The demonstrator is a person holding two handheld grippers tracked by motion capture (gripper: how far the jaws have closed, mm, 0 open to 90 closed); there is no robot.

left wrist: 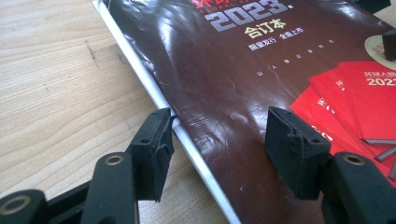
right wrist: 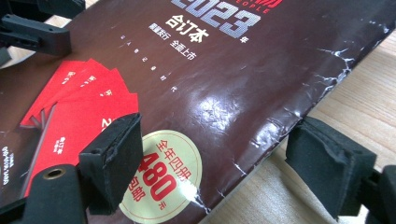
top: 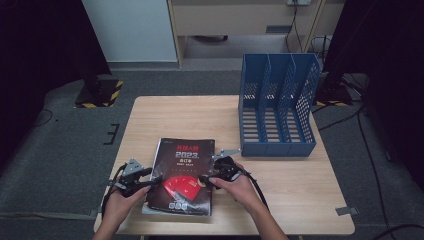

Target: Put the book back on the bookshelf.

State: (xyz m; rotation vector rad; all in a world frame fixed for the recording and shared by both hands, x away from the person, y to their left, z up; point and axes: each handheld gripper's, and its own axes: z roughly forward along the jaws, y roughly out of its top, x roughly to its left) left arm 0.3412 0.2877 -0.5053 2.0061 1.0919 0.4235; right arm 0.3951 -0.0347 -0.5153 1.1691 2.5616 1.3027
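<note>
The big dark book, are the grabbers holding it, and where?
Not yet. The left gripper straddles the dark book's left edge, the right gripper its right edge, but both stand open, pads not pressing.

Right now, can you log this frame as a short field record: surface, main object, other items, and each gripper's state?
surface: light wooden table
main object: dark brown glossy magazine with red booklets printed on its cover, lying flat
other item: blue perforated plastic file rack, upright at the table's far right, compartments bare
left gripper: open, jaws straddling the magazine's white page edge
right gripper: open, jaws straddling the opposite cracked edge
</note>
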